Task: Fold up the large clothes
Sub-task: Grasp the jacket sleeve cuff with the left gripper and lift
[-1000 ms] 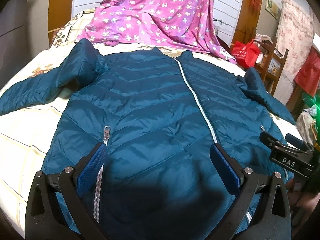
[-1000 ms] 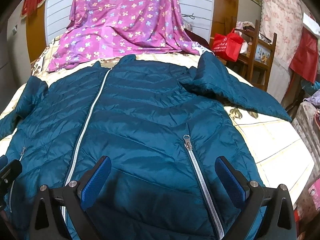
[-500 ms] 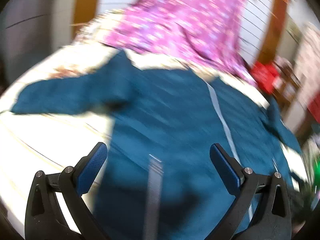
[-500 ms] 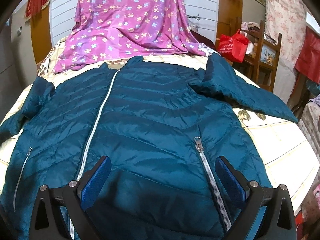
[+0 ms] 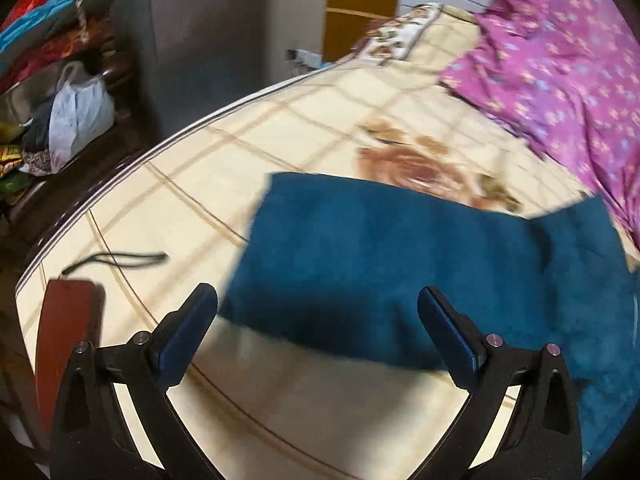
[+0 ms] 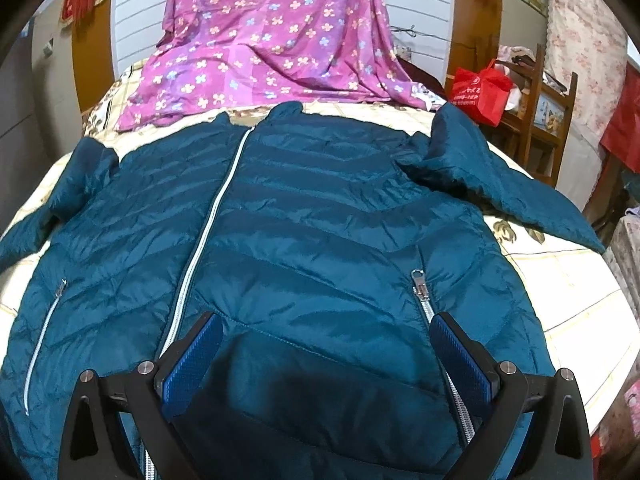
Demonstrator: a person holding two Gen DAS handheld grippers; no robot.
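A: We start with what we can't read. The left wrist view is smeared with blur — the teal sleeve (image 5: pixel 372 256) shows as a flat blue slab, its quilting lost, its right end running out of frame. A dark cord (image 5: pixel 116 260) and a reddish-brown flat object (image 5: pixel 66 328) lie on the sheet near the bed's edge; we can't tell what either is.

B: Agreed. Left gripper (image 5: pixel 318 324): jaws spread wide, nothing between the blue pads, the sleeve's near edge lying between and just beyond them. We can't tell whether the tips touch the cloth.

A: The right wrist view is sharp. The jacket (image 6: pixel 304 240) lies front-up and flat on the bed (image 6: pixel 576 280), collar toward the headboard, hem cut off by the bottom of the frame behind the gripper.

B: Material — glossy teal shell, puffy, stitched in chevron channels. White centre zipper (image 6: pixel 208 224) closed up to the collar; a metal-toothed pocket zipper (image 6: pixel 420 284) on each side.

A: The far sleeve (image 6: pixel 508 188) angles out over the cream checked sheet, cuff tapering to a point. The other sleeve is cut off at the left rim.

B: Right gripper (image 6: pixel 324 356): jaws parted, empty, hovering over the lower front panel, its shadow falling on the cloth.

A: Behind, a purple flowered sheet (image 6: pixel 272 40) drapes down the headboard; a red bag (image 6: pixel 480 92) sits on a wooden chair.
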